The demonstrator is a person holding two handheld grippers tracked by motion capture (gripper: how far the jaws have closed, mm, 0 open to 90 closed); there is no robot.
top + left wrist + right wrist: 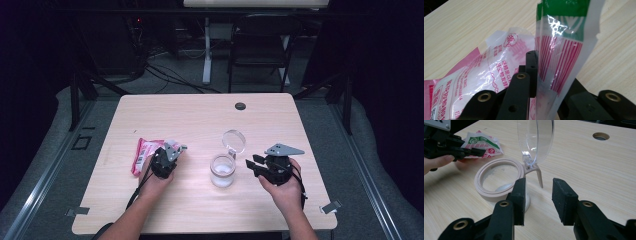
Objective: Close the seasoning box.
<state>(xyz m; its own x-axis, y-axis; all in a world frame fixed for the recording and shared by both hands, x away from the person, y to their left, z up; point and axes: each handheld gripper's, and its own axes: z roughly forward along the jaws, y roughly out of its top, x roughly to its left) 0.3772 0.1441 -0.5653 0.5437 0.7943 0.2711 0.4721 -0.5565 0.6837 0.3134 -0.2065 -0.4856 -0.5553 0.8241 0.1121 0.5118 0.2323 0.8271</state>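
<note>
Left gripper (161, 161): clenched on the pink packet (143, 153), left of centre.
Right gripper (256, 165): released, beside the open-lidded jar (223, 170).
Technique: steady jar before tipping packet over its mouth.

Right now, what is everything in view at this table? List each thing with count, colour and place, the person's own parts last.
Packet: one, pink and white with a green band, table's left part, an edge pinched in the left gripper.
Jar: one, clear with a pale rim, table centre, its clear hinged lid standing open.
Table: one, light wood, with a dark round hole near the far edge.
Chair: one, black, on the floor beyond the table.
Left gripper: one, black, shut on the packet.
Right gripper: one, black, jaws apart, just right of the jar, nothing between them.
Hands: two, one holding each gripper.
</note>
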